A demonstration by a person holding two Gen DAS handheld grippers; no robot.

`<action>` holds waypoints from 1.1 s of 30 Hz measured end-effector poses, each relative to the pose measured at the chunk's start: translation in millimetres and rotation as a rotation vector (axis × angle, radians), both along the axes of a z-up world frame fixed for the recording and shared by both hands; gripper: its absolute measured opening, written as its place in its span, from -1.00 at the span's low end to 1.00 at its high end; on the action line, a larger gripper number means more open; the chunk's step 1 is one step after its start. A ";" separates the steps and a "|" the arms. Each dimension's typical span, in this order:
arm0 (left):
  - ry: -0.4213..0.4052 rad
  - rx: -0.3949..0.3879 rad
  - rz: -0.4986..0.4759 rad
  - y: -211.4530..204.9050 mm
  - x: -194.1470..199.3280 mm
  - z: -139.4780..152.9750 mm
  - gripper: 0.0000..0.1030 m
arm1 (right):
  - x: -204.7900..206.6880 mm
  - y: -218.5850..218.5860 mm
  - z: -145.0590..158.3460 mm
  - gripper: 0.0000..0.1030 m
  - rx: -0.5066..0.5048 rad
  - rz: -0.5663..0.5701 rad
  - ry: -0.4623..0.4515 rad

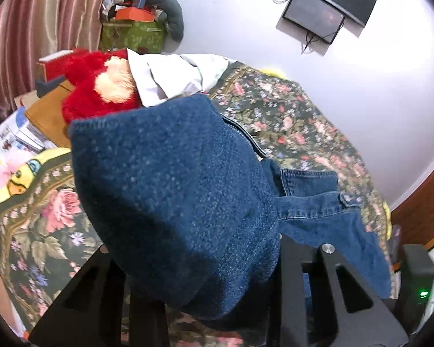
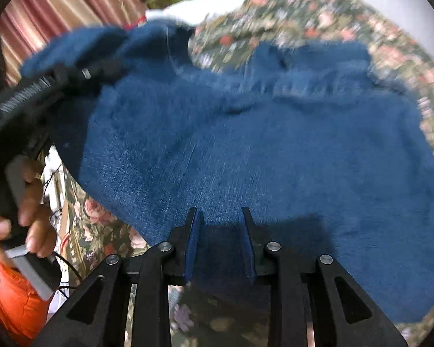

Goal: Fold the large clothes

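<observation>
A large blue denim jacket with a fleecy blue lining lies on a floral bedspread point(image 1: 289, 121). In the left wrist view a fold of the jacket point(image 1: 170, 196) is lifted and drapes over my left gripper point(image 1: 214, 260), hiding the fingertips; it appears shut on the cloth. In the right wrist view the jacket's fleecy side point(image 2: 246, 144) fills the frame. My right gripper point(image 2: 221, 217) has its fingers point(image 2: 194, 231) parted over the jacket's near edge. The left gripper point(image 2: 58, 84) shows at the upper left, holding the jacket's far corner.
A red plush toy point(image 1: 98, 86) and a white garment point(image 1: 170, 75) lie at the bed's head. Boxes and clutter point(image 1: 130, 14) stand behind. A screen point(image 1: 327, 3) hangs on the white wall. A hand point(image 2: 31, 211) and orange cloth point(image 2: 14, 303) are at the left.
</observation>
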State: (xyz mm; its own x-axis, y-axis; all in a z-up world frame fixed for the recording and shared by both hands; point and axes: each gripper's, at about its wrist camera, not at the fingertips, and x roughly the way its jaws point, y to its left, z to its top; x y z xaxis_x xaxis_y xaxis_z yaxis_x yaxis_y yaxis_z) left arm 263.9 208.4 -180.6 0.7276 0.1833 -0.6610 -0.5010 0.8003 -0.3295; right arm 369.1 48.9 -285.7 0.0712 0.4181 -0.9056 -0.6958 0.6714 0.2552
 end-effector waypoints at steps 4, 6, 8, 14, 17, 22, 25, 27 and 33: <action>0.022 0.033 0.003 -5.3 2.3 -2.4 -0.40 | -3.0 8.4 -8.9 -0.54 -0.002 0.014 0.018; 0.014 0.041 -0.009 -7.7 6.0 3.8 -0.40 | -0.9 4.3 -4.4 -0.54 0.011 0.014 0.028; 0.000 0.054 -0.022 -12.9 9.9 12.9 -0.40 | 1.2 -5.4 -0.8 -0.54 0.029 -0.011 0.052; -0.073 0.154 -0.125 -56.4 31.7 53.0 -0.41 | -3.3 -74.0 39.1 -0.53 0.074 -0.114 -0.043; -0.116 0.201 -0.192 -92.3 50.3 74.7 -0.43 | -5.4 -116.6 59.8 -0.53 0.073 -0.189 -0.127; -0.171 0.306 -0.369 -181.8 82.7 96.4 -0.46 | -13.8 -207.5 91.6 -0.53 0.075 -0.355 -0.240; -0.163 0.367 -0.502 -234.2 89.4 86.0 -0.47 | -19.9 -255.7 104.6 -0.53 0.064 -0.453 -0.281; -0.120 0.406 -0.608 -266.1 89.0 68.5 -0.47 | -25.5 -284.8 106.9 -0.53 0.055 -0.509 -0.286; 0.131 0.378 -0.892 -309.2 94.5 -0.5 -0.44 | -40.0 -328.0 99.5 -0.53 0.041 -0.585 -0.267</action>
State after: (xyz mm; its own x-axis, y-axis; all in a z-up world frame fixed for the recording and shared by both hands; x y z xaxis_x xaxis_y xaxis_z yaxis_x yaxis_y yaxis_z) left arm 358.4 -100.8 -181.1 0.6274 -0.1822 -0.7571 0.3251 0.9447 0.0421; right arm 329.1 -279.0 -186.2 0.5192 0.2760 -0.8089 -0.2607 0.9525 0.1576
